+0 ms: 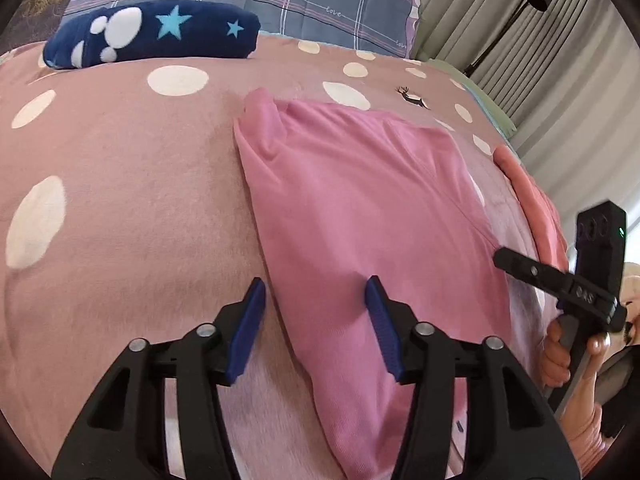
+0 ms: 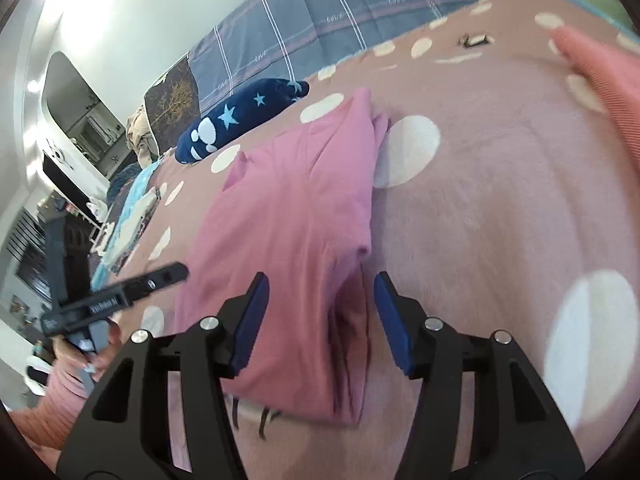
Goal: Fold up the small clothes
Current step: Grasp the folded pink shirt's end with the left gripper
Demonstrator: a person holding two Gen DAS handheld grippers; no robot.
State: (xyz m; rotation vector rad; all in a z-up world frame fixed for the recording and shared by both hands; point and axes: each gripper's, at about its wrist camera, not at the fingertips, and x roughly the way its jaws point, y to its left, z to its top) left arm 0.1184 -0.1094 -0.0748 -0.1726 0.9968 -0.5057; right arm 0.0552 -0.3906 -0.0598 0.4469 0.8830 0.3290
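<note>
Hovering both tongs low over the bed point(image 1: 120, 200), I have the pink garment point(image 1: 360, 208) lying flat between them, already doubled lengthwise into a long strip. My left tongs point(image 1: 316, 296) stand about half open, one pad on each side of the strip's left edge, gripping nothing. My right tongs point(image 2: 322, 292) are likewise part open and empty, astride the right edge where the layers stack. I judge this placement sets up a pinch of both near corners to carry them away from me. A folded navy star-print piece point(image 1: 152, 36) waits well beyond.
</note>
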